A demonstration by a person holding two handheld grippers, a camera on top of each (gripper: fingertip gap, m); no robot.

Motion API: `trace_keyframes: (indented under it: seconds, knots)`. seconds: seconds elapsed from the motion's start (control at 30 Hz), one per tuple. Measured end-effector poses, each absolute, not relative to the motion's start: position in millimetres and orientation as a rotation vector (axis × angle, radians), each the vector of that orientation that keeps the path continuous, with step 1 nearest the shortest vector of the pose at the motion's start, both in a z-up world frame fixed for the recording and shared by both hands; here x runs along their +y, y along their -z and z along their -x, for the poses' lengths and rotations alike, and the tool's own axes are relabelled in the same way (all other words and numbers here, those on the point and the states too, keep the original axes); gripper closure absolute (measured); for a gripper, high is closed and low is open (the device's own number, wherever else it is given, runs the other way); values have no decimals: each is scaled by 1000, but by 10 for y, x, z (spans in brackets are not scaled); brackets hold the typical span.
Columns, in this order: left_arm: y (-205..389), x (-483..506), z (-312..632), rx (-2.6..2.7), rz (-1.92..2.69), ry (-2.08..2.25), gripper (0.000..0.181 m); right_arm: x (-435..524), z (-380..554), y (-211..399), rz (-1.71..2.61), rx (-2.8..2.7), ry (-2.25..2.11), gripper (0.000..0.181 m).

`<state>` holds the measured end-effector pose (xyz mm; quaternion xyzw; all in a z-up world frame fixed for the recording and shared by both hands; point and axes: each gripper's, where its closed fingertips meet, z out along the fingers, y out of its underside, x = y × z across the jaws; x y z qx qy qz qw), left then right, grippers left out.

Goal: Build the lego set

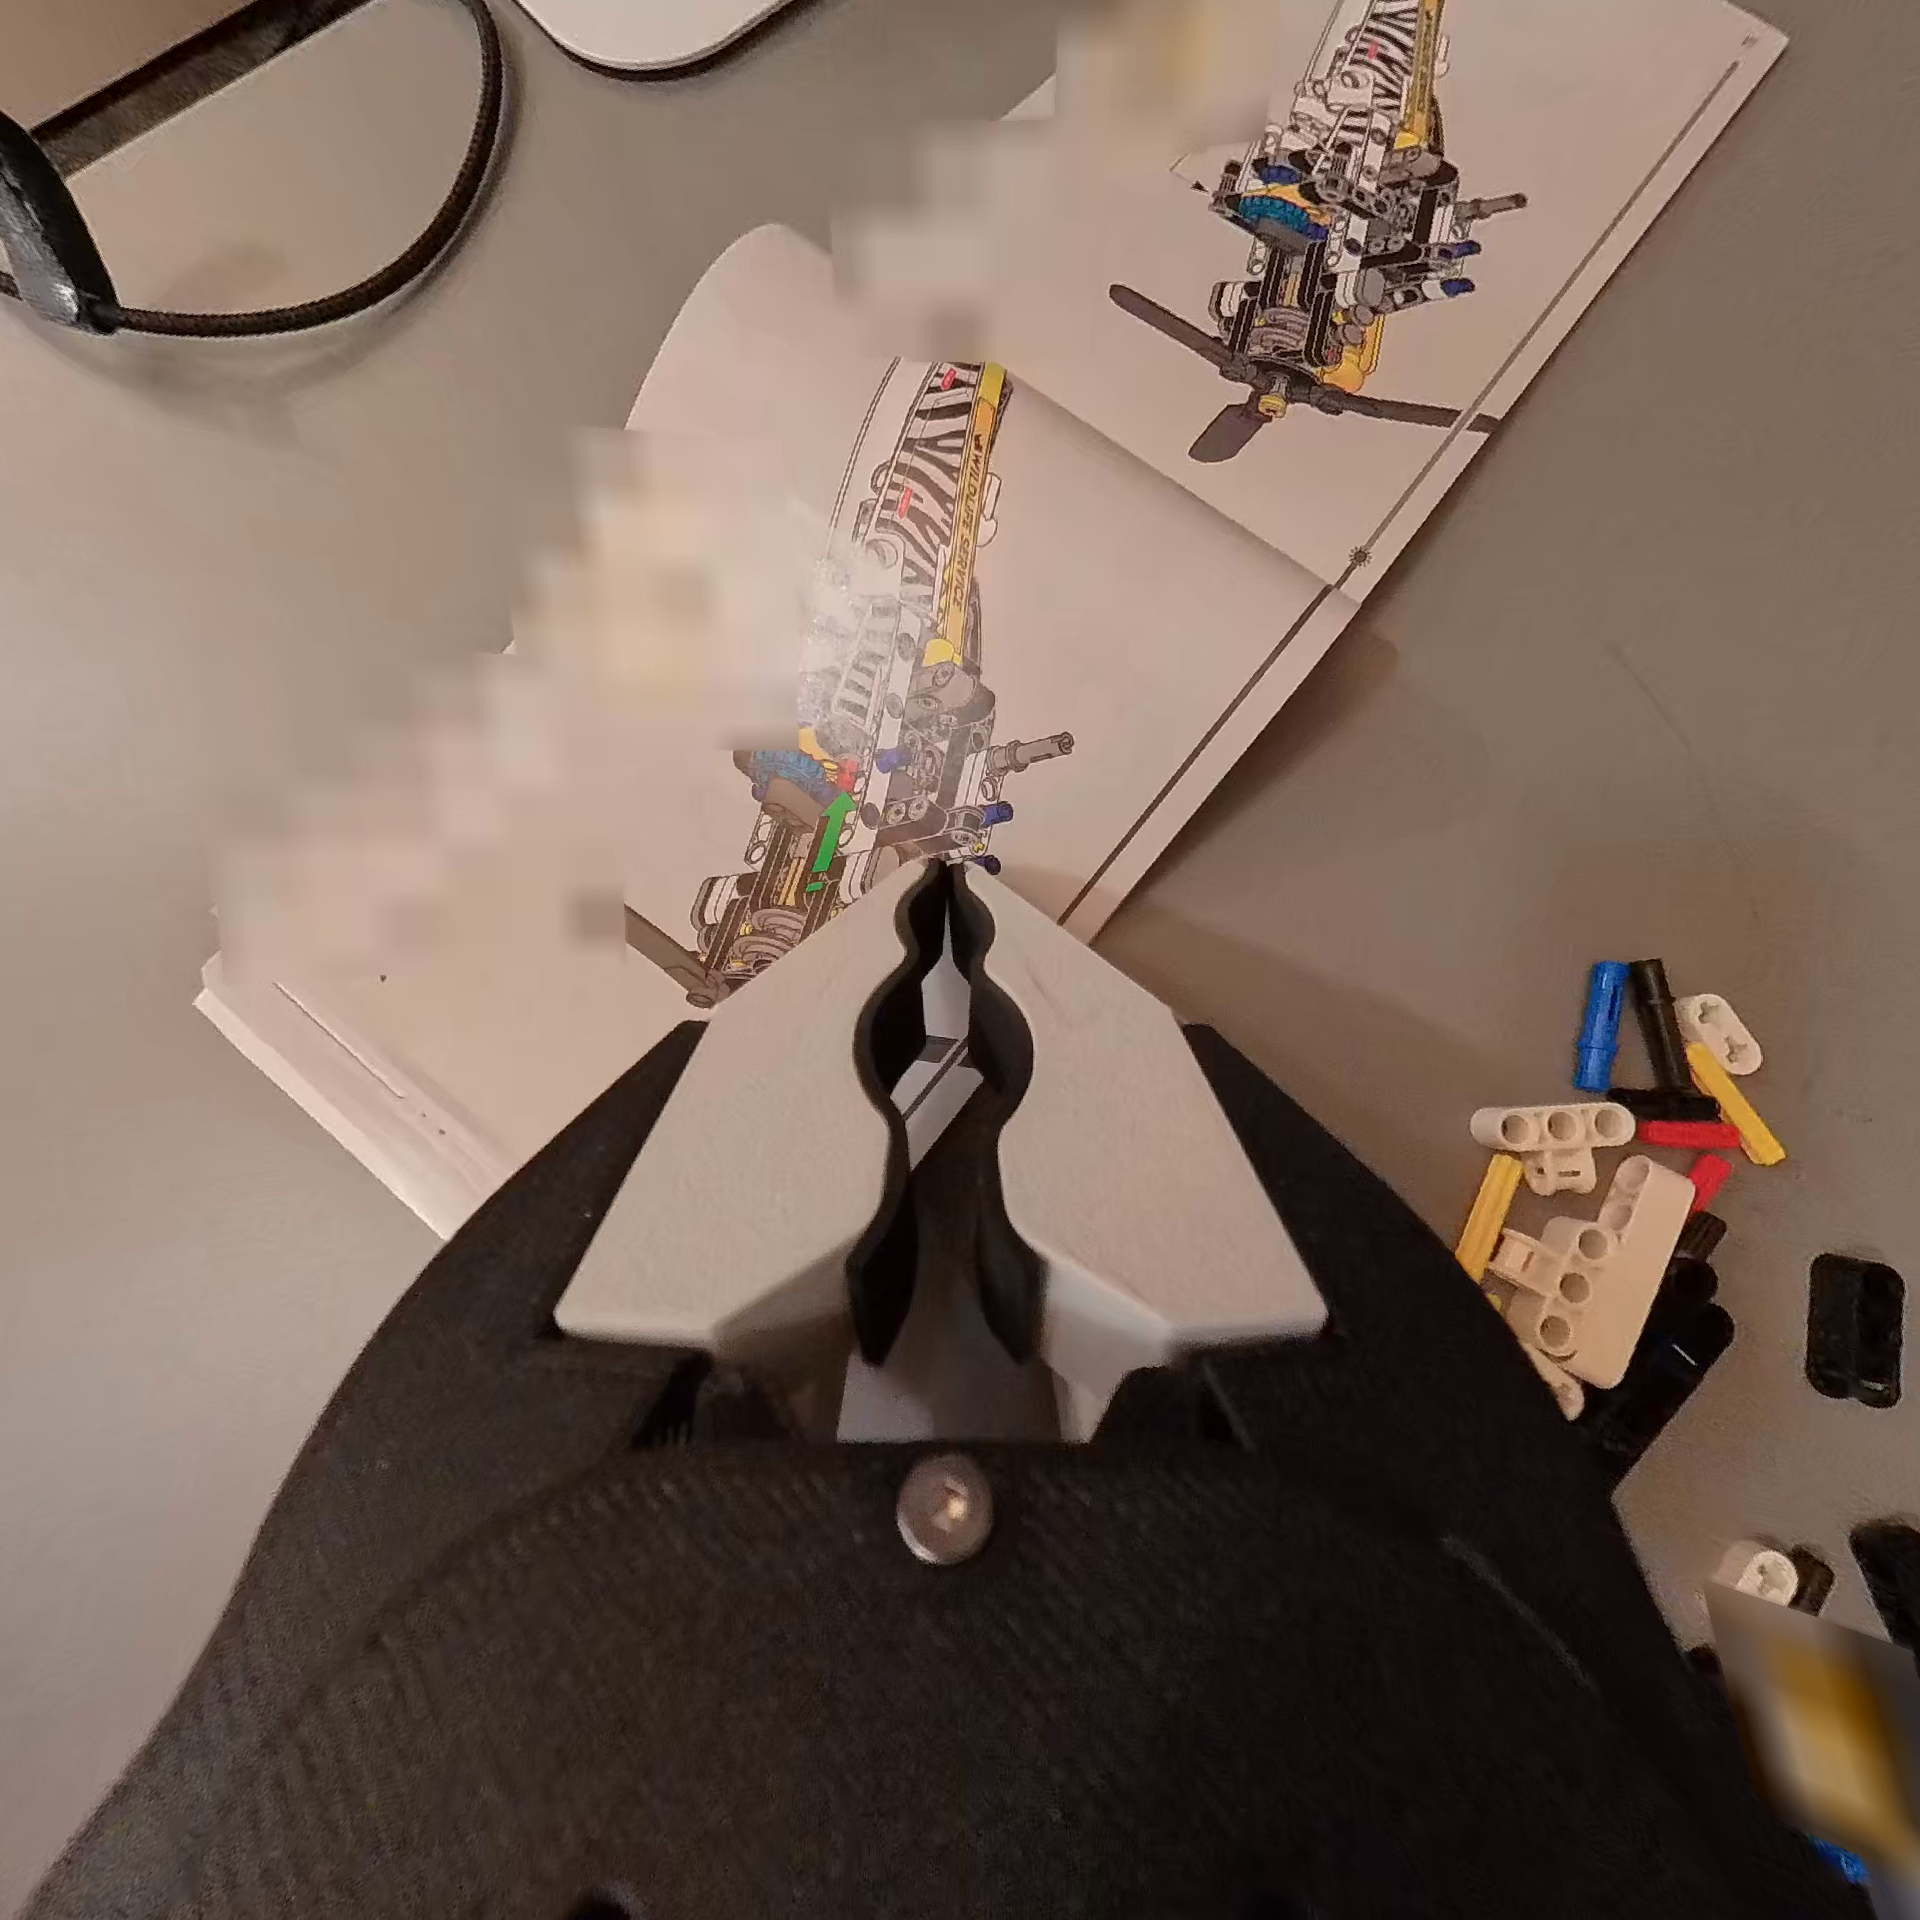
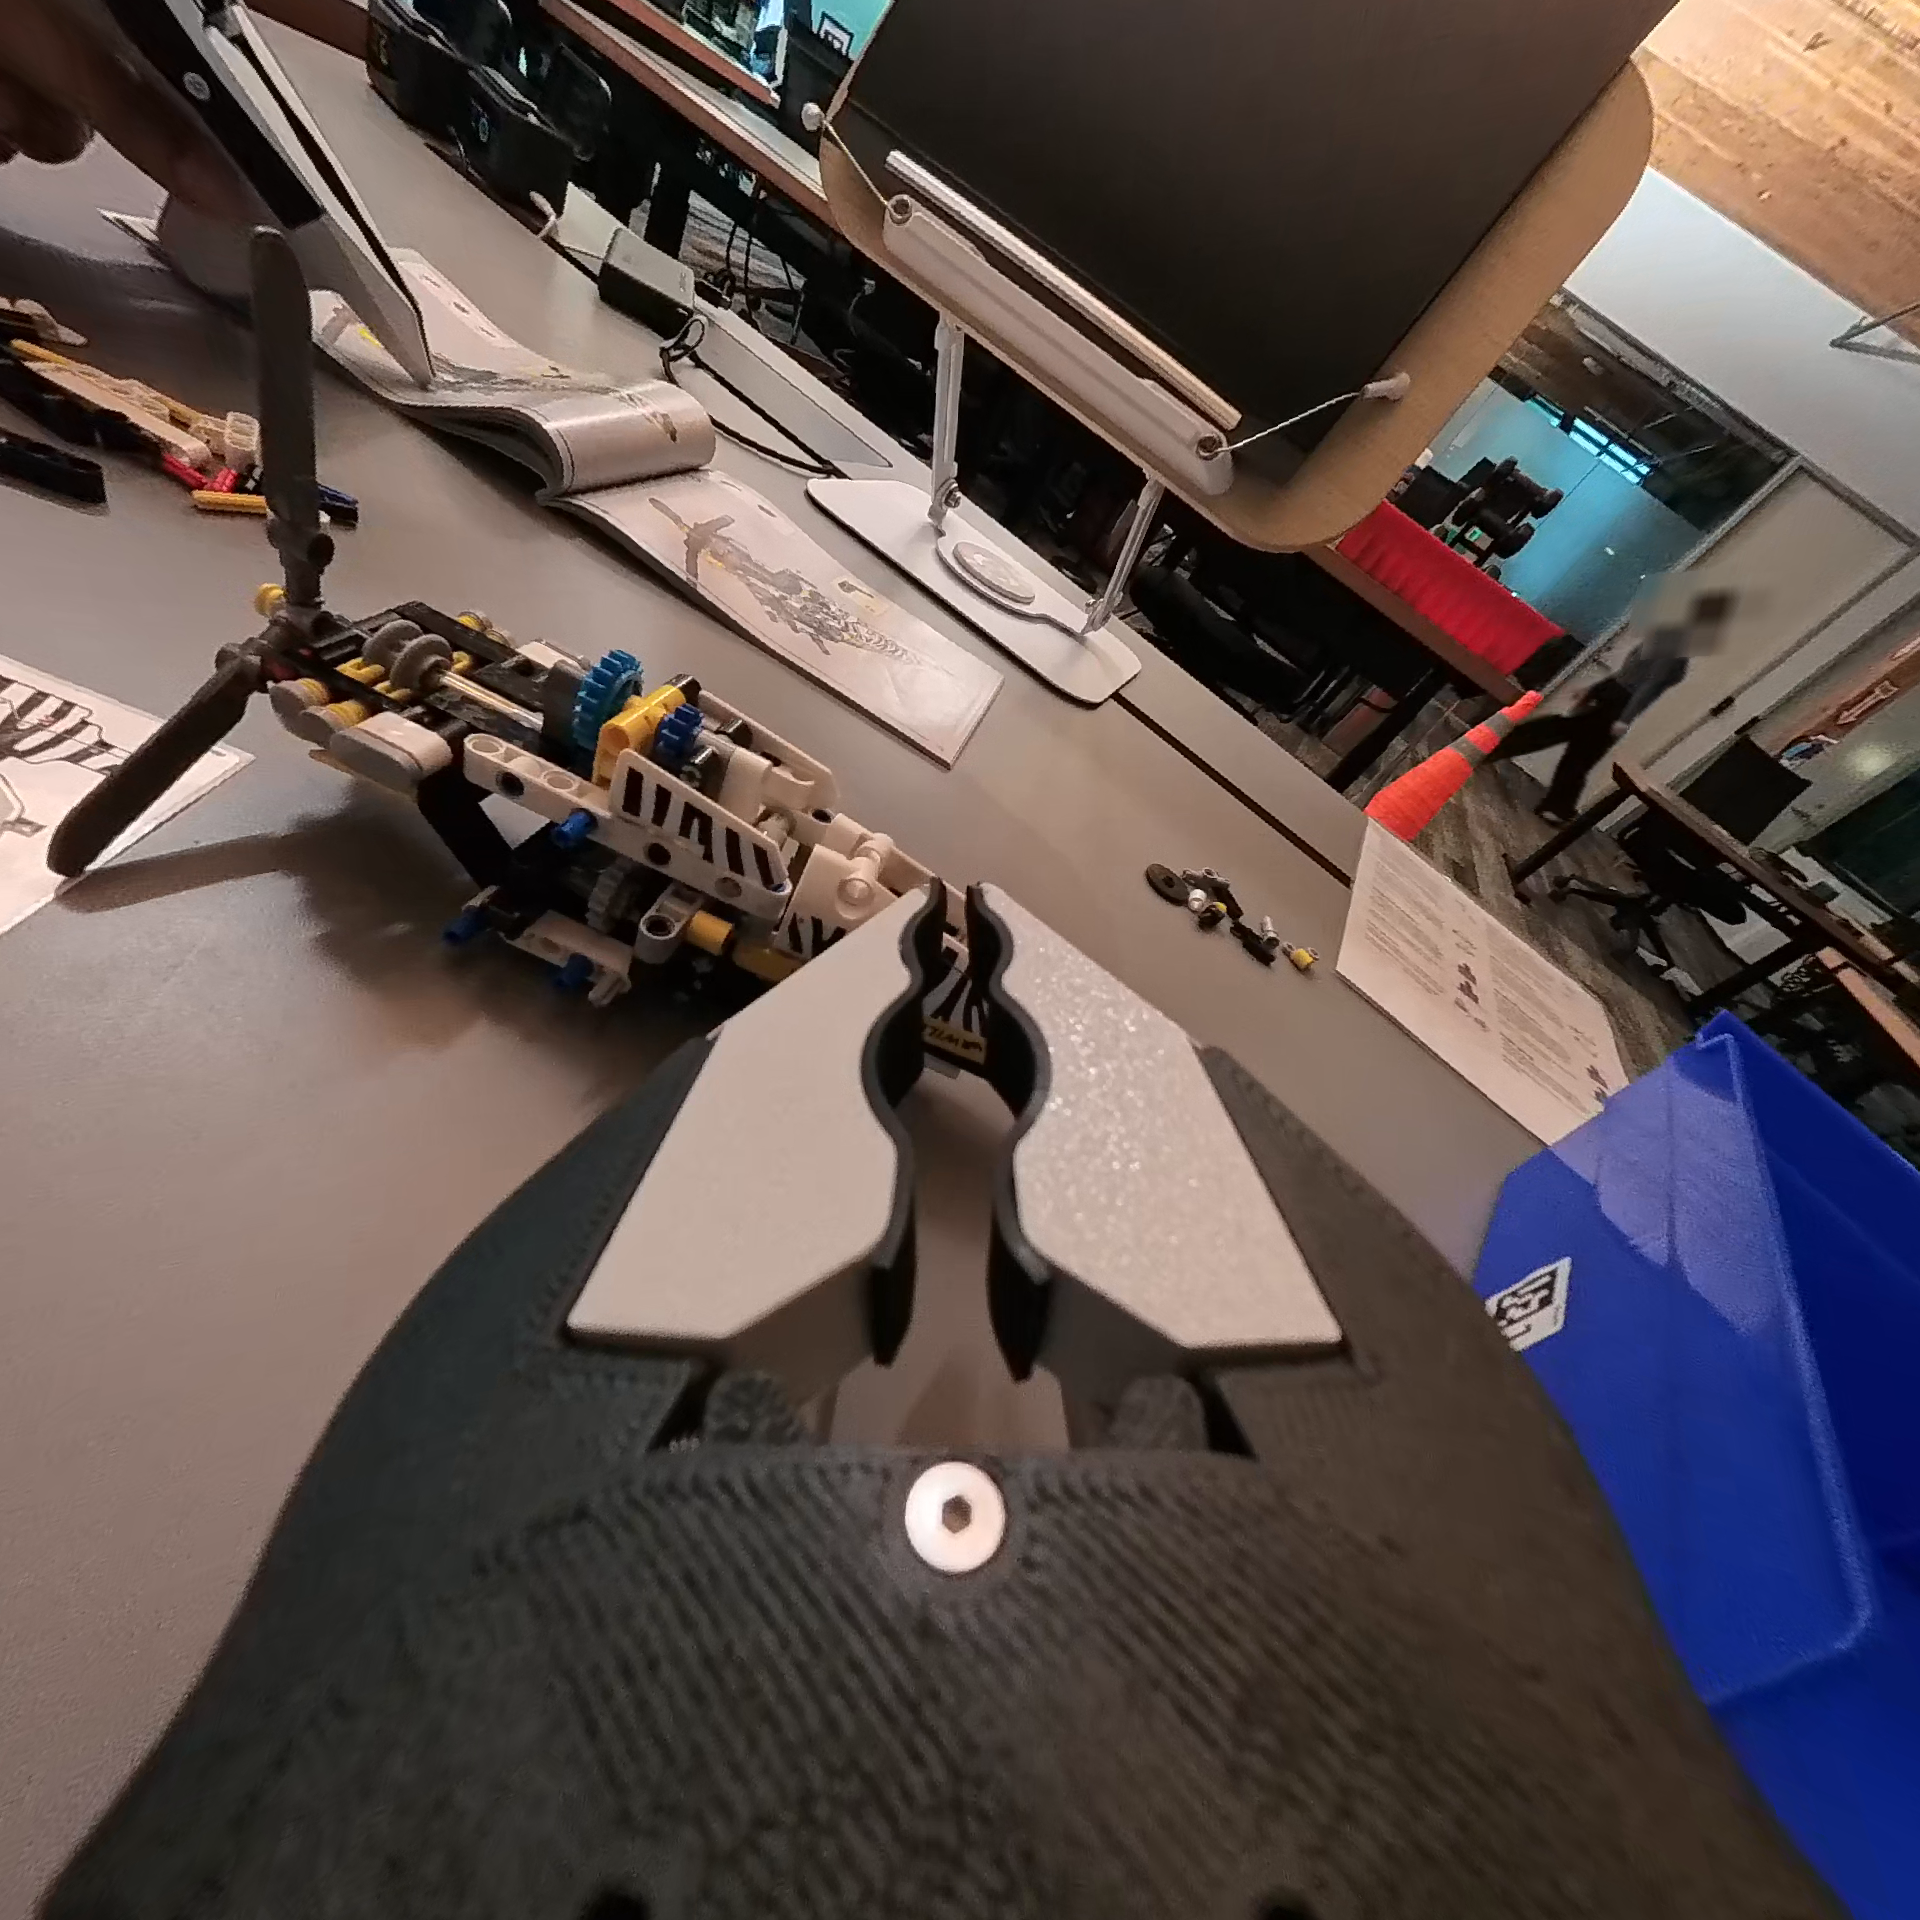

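— Left gripper [image 1: 948,883], state and position?

— Fingers brought together, tips touching, nothing between them. It hangs over the open instruction booklet [image 1: 1143,582], tips above the printed drawing with the green arrow. My judgement: it is parked there so the camera reads the page, not to grasp anything.

— Right gripper [image 2: 954,902]?

— Narrow, with a slim gap at the tips. A black-and-white striped piece shows in the hollow between the pads. Whether the pads bear on it or it merely lies behind them, I cannot tell.

— Location of the build?

— Partly built plane model [image 2: 582,790] lies on the grey table [image 2: 260,1091], on the near side of the booklet in the right wrist view, well apart from it. Its propeller [image 2: 286,416] points away from the right gripper, one blade standing up. The tail end runs under the right fingers, which probably steadies the body while the step is checked.

— Stock of parts?

— Loose pieces [image 1: 1600,1164], white beams and yellow, red, blue and black pins, are heaped just off the booklet's lower right edge. This is close enough for the left tool to reach after consulting the page. A blue bin [image 2: 1714,1403] sits farther from the booklet, beside the right gripper; I cannot see inside it.

— Progress?

— Nose and mid-body are assembled. Judged against the drawings, work remains.
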<state>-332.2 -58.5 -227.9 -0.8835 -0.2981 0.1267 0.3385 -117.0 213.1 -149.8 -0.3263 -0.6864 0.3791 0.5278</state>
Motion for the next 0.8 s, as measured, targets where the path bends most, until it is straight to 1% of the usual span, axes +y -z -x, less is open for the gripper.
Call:
trace_keyframes:
  seconds: [0.8]
  knots:
    - [2287,-610,3310,-792,2288,-287,180,2113,1177,1522,769,-1653,-887,180]
